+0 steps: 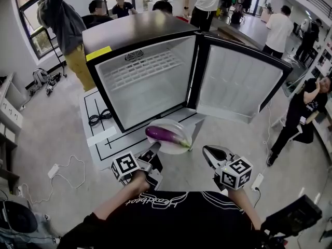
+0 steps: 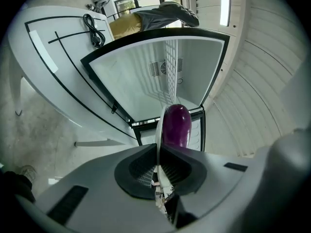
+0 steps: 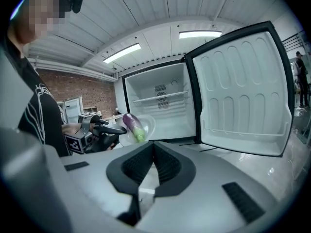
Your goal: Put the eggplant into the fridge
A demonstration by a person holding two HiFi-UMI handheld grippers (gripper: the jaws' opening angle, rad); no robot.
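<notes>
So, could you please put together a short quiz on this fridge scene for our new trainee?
1. True or false: the fridge has its door shut.
2. What does the left gripper clamp? A) the eggplant itself B) the rim of the plate C) a bottle
3. What is between the jaws of the right gripper?

Key:
1. False. The door stands wide open.
2. B. The eggplant just lies on the plate.
3. Nothing. The jaws are together.
</notes>
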